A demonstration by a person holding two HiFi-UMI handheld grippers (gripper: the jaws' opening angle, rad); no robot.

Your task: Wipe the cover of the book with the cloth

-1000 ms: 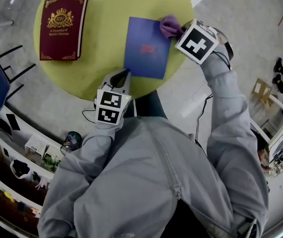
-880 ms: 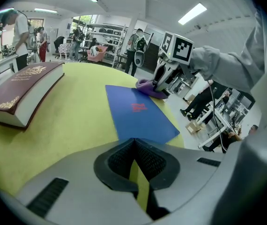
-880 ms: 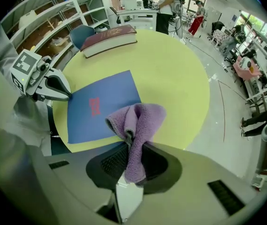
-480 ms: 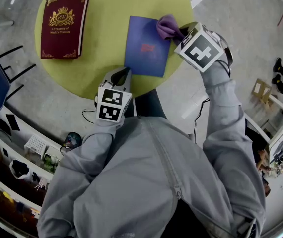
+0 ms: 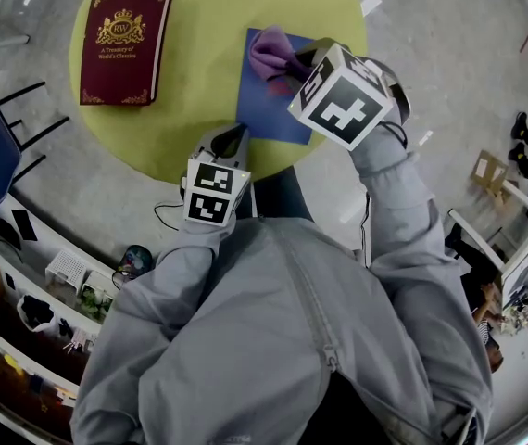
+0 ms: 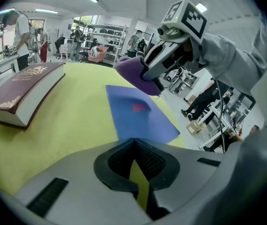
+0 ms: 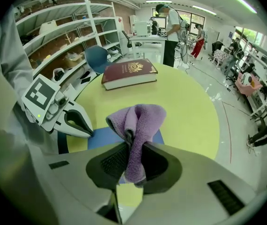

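The blue book [image 5: 266,114] lies toward the table's [image 5: 199,82] five o'clock edge; the cloth [image 5: 271,49], pinched in the right gripper [image 5: 297,59], hangs over its twelve o'clock end; press flat, stroke toward six; the left gripper [image 5: 231,143], closed on nothing, waits at seven.

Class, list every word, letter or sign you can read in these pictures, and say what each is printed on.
"RW": in the gold crest on the red book.
"A Treasury of World's Classics": gold title under that crest, small and only just legible.
Blue book: a red mark on the cover, too blurred to read.
Purple cloth: no print.
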